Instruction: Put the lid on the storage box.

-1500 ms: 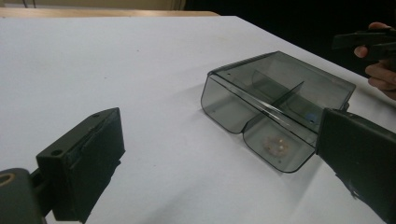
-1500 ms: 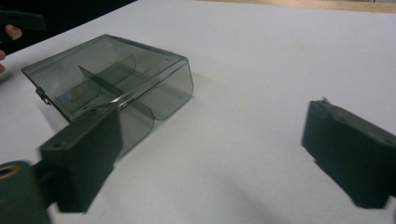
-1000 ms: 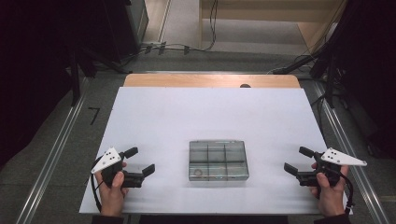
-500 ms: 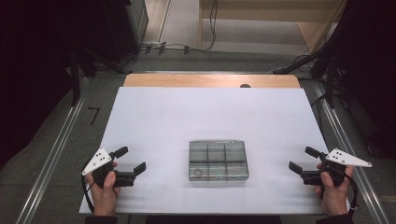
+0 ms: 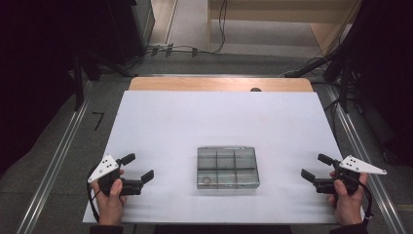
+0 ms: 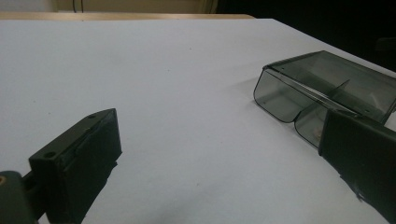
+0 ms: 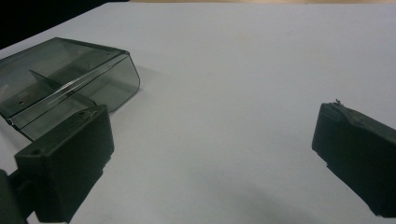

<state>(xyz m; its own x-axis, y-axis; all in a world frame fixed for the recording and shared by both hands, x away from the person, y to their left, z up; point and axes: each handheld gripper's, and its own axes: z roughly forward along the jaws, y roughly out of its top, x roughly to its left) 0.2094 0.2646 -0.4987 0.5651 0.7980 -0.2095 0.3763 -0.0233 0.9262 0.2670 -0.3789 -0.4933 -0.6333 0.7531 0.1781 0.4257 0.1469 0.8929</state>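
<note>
Your left gripper [image 5: 138, 167] had its jaws spread wide, gripping nothing, low over the white table [image 5: 219, 122]. Your right gripper [image 5: 316, 167] was likewise wide and empty. The clear compartment box [image 5: 227, 167] sat between them, well apart from each: ahead-right of the left jaws, ahead-left of the right jaws.

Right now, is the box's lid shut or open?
Shut, it seems. The box lies flat on the table, and a clear lid panel covers its compartments in both gripper views.
</note>
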